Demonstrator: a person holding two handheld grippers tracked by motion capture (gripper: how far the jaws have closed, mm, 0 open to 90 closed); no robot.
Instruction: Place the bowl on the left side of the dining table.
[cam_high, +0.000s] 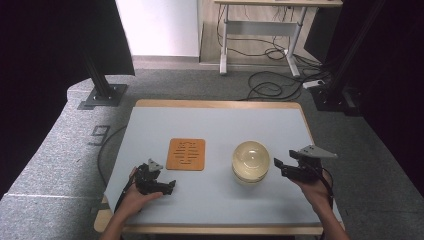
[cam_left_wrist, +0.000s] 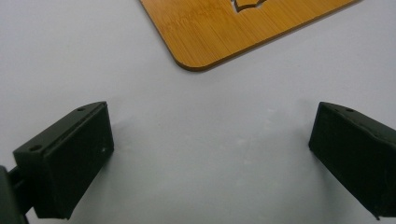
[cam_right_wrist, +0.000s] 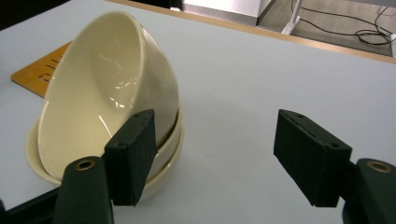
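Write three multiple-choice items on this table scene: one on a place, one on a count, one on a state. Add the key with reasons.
1. The wooden trivet lies
A. left of the bowls
B. right of the bowls
C. under the bowls

2. How many cream bowls are there?
A. one
B. two
C. four

3. The right tool is
A. shut on a bowl
B. open, holding nothing
C. shut on the trivet

Key: 1 A, the high view shows the trivet left of them, apart. 2 B, one bowl tilts inside another. 3 B, its jaws stand wide with bare table between.

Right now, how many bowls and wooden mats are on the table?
Cream bowls: 2, one tilted inside the other
Wooden mat: 1
Total: 3
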